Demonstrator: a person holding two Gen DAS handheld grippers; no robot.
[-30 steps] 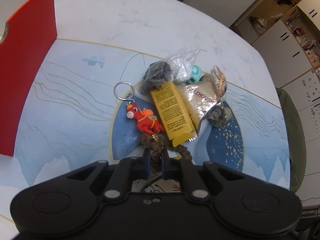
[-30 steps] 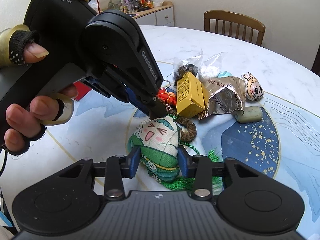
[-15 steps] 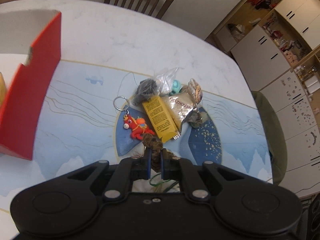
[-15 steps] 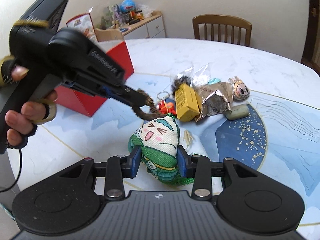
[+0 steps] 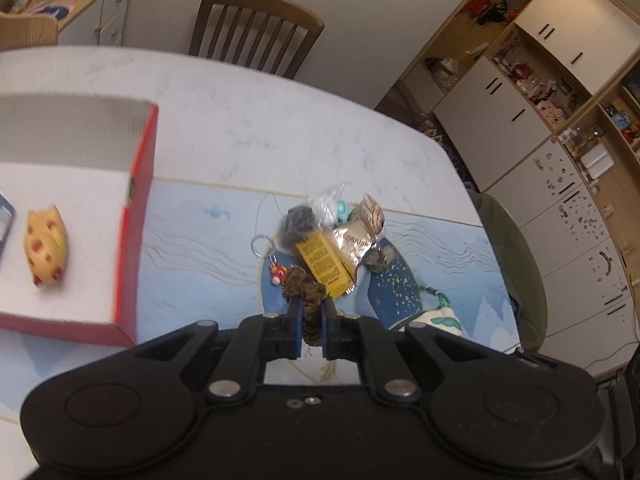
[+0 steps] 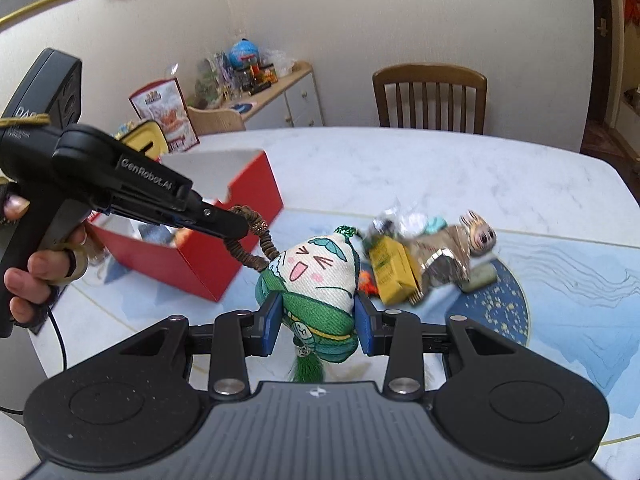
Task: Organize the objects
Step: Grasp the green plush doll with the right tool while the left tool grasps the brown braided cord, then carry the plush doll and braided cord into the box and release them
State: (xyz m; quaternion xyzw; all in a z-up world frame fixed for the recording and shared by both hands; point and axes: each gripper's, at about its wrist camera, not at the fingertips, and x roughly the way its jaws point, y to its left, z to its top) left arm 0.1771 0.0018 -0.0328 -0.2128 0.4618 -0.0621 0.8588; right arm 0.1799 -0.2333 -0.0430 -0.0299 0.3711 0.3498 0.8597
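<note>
My left gripper (image 5: pixel 310 310) is shut on a brown beaded bracelet (image 5: pixel 304 286), held in the air above the table; from the right wrist view the same left gripper (image 6: pixel 236 227) carries the bracelet (image 6: pixel 256 248) dangling beside the red box (image 6: pixel 224 236). My right gripper (image 6: pixel 318 312) is shut on a green and white zongzi plush (image 6: pixel 316 276) with a green tassel. The open red box (image 5: pixel 136 216) sits at the left and holds a yellow spotted toy (image 5: pixel 46 244). A pile lies mid-table: yellow carton (image 5: pixel 324 268), foil packet (image 5: pixel 354 242), red keychain (image 5: pixel 276 272).
A small doll head (image 6: pixel 480 232), a teal item (image 6: pixel 434 222) and a greenish block (image 6: pixel 480 276) lie by the pile. A wooden chair (image 6: pixel 430 98) stands behind the round table (image 6: pixel 400 168). Cupboards (image 5: pixel 540 100) line the right wall, and a cluttered sideboard (image 6: pixel 260 80) stands at back left.
My left gripper has lifted the bracelet off the table and swung up and left toward the red box. My right gripper has raised the plush off the table.
</note>
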